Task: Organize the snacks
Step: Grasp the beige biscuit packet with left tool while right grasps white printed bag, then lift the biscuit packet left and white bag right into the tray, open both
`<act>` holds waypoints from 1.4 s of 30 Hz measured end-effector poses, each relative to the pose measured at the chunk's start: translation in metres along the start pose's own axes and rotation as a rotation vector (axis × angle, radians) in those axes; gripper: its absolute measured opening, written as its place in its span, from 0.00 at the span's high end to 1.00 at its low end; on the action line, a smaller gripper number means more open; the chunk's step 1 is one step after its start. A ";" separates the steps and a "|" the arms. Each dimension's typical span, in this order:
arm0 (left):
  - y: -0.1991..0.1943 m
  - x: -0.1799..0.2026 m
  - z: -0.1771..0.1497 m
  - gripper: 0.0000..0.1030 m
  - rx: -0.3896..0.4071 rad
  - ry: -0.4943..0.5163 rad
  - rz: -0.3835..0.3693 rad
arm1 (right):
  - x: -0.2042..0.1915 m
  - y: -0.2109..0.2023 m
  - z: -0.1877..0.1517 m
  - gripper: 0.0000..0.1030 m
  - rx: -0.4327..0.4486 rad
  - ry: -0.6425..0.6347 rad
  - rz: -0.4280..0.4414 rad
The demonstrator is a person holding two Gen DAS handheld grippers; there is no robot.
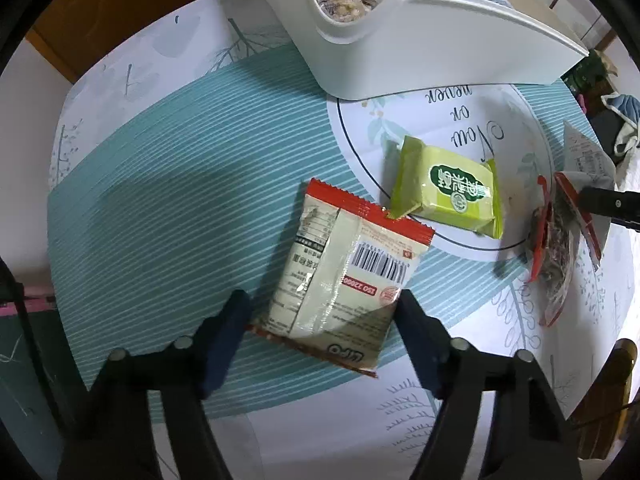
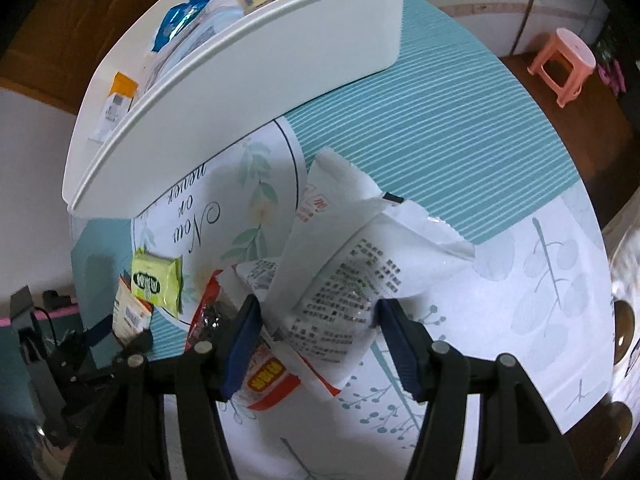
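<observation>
A cream snack packet with red ends (image 1: pixel 344 276) lies back side up on the tablecloth. My left gripper (image 1: pixel 322 300) points down over it, and its blue pads touch the packet's two side edges. A green packet (image 1: pixel 448 188) lies flat just beyond it. My right gripper (image 2: pixel 318 304) has its pads against a crumpled white packet (image 2: pixel 352 264) that bulges up between them. A red-edged clear packet with dark contents (image 2: pixel 204 316) sits under that one, against the left pad. The white bin (image 2: pixel 240 92) at the back holds several snacks.
The bin's near wall (image 1: pixel 400 52) stands close behind both packets. The round table has a teal-striped cloth (image 1: pixel 160 184) and drops off at the left and front. On the floor at the far right stands a pink stool (image 2: pixel 560 64).
</observation>
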State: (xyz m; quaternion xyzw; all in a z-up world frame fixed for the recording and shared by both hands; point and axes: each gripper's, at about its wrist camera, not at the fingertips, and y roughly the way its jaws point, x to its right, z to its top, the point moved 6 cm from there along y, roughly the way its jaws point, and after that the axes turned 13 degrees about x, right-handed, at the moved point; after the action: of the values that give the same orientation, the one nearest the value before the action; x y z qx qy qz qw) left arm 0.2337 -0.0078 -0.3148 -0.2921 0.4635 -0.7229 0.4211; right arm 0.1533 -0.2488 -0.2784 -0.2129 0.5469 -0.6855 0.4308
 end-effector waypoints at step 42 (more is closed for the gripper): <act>-0.228 0.071 0.114 0.56 0.505 -0.129 -0.023 | -0.083 -0.176 0.047 0.61 0.438 -0.254 0.280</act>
State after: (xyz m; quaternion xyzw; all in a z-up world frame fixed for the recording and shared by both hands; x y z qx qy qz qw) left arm 0.2154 -0.0696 -0.0581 -0.2288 0.2372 -0.8002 0.5010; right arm 0.1713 -0.2016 -0.0844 -0.1211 0.3517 -0.6890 0.6220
